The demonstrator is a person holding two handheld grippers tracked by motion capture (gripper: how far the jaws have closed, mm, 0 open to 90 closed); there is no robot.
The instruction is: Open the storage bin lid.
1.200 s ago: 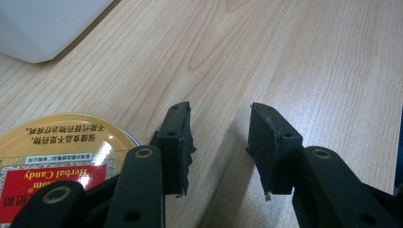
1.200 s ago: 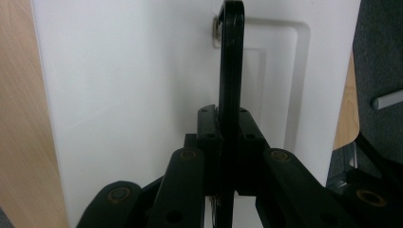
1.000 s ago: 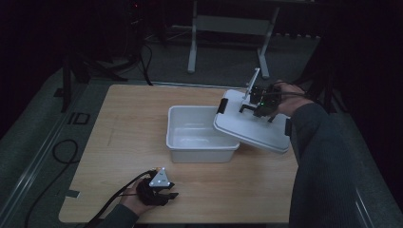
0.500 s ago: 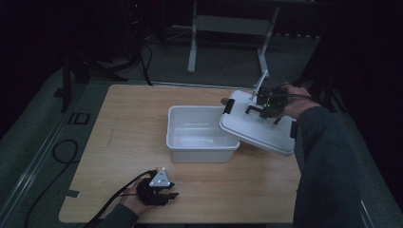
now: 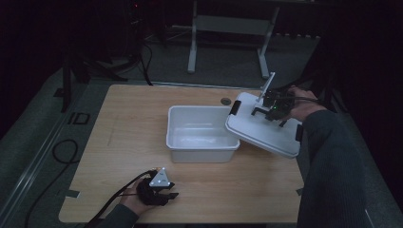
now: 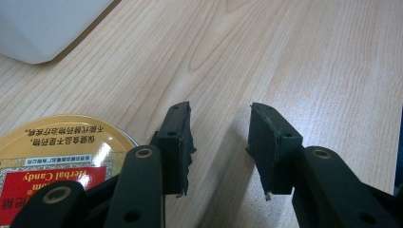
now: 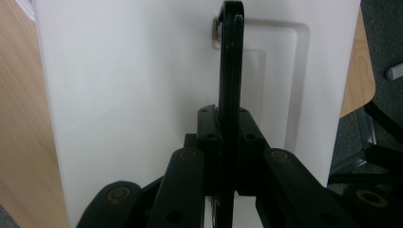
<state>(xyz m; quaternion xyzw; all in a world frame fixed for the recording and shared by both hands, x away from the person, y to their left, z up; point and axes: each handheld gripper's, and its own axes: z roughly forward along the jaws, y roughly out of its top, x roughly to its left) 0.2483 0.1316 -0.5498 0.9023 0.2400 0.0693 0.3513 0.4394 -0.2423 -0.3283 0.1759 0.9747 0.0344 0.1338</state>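
A white bin (image 5: 177,124) stands on the wooden table (image 5: 119,123) with nothing visible inside it. My right gripper (image 5: 273,111) is shut on the upright black handle (image 7: 231,61) of the white lid (image 5: 263,133). It holds the lid tilted, with the lid's left edge over the bin's right rim. In the right gripper view the jaws clamp the handle (image 7: 230,123) above the lid's top face (image 7: 133,95). My left gripper (image 5: 164,192) rests near the table's front edge, open with bare wood between its fingers (image 6: 221,142). A yellow and red candy tin (image 6: 52,156) lies just beside its left jaw.
A corner of the bin (image 6: 43,23) shows ahead of the left gripper. A dark round spot (image 5: 225,101) marks the table behind the bin. A metal stand (image 5: 228,23) stands beyond the table. Cables (image 5: 62,152) lie on the floor at left.
My right gripper has carried the lid a little to the right, away from the bin's middle. The left gripper has stayed put.
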